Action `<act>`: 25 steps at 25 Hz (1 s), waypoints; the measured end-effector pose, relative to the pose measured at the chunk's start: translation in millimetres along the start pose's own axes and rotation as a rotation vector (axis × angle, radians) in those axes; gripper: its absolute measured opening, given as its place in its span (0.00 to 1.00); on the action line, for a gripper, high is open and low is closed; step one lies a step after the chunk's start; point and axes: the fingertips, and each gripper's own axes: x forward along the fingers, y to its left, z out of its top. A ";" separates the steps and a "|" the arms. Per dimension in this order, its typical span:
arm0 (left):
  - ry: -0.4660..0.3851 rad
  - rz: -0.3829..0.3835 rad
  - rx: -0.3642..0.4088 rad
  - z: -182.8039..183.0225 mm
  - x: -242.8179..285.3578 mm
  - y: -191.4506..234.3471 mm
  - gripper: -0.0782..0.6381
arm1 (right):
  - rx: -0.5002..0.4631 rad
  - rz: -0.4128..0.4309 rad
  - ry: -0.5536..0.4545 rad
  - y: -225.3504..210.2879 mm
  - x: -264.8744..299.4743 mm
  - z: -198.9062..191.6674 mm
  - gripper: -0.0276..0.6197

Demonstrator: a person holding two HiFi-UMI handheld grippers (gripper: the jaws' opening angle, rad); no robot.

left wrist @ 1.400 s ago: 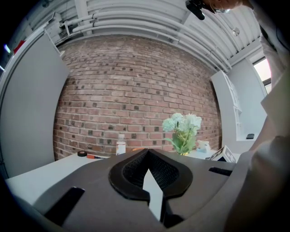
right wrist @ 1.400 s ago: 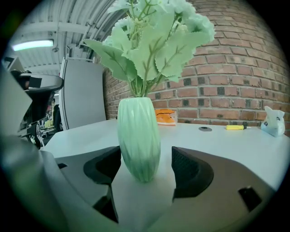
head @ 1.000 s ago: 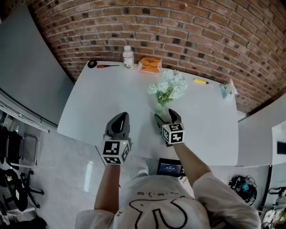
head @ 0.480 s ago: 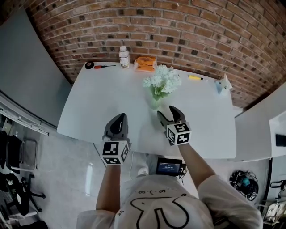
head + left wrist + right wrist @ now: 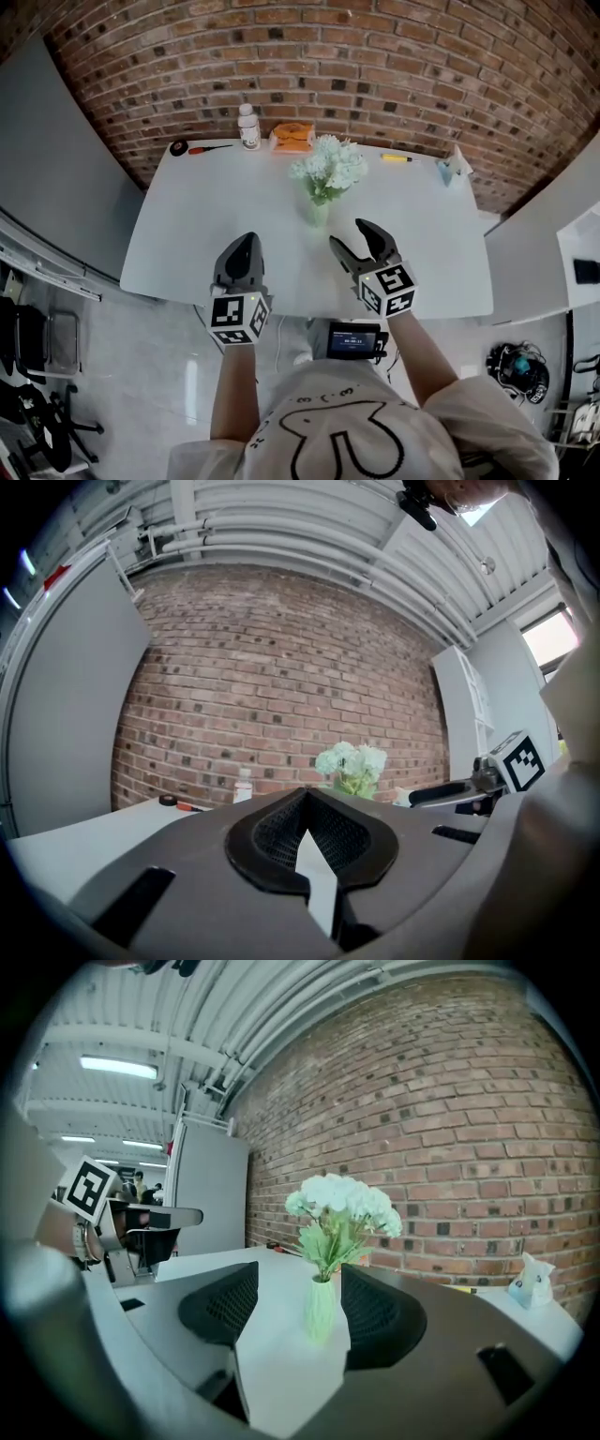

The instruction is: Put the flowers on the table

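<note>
A bunch of pale white-green flowers [image 5: 326, 167] stands upright in a small light green vase [image 5: 318, 212] on the white table [image 5: 202, 211], past its middle. My right gripper [image 5: 353, 238] is open just short of the vase, over the table's near part, with nothing between its fingers. In the right gripper view the vase [image 5: 320, 1308] and flowers [image 5: 342, 1206] stand ahead of the open right gripper [image 5: 300, 1276], apart from the pads. My left gripper [image 5: 246, 246] hovers to the left near the front edge, shut and empty. In its own view the left gripper [image 5: 305, 796] has its tips together.
Along the table's far edge by the brick wall lie a black tape roll [image 5: 178, 147], a red-handled screwdriver [image 5: 208, 148], a white bottle [image 5: 247, 127], an orange packet [image 5: 293, 137], a yellow pen [image 5: 398, 157] and a small white-blue object [image 5: 453, 167]. A lit screen [image 5: 354, 339] sits below the front edge.
My right gripper has drawn back from the vase toward the table's front edge. The vase stays upright on the table. The left gripper has barely moved.
</note>
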 end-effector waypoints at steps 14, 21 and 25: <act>-0.056 -0.070 0.111 42.0 -21.5 -22.0 0.12 | -0.193 0.060 -0.130 38.3 -50.6 75.1 0.48; -0.070 -0.063 0.099 45.1 -22.5 -19.5 0.12 | -0.331 0.053 -0.255 54.0 -66.4 107.3 0.07; -0.084 -0.080 0.110 52.0 -22.7 -26.1 0.12 | -0.302 0.036 -0.225 51.9 -70.0 103.0 0.07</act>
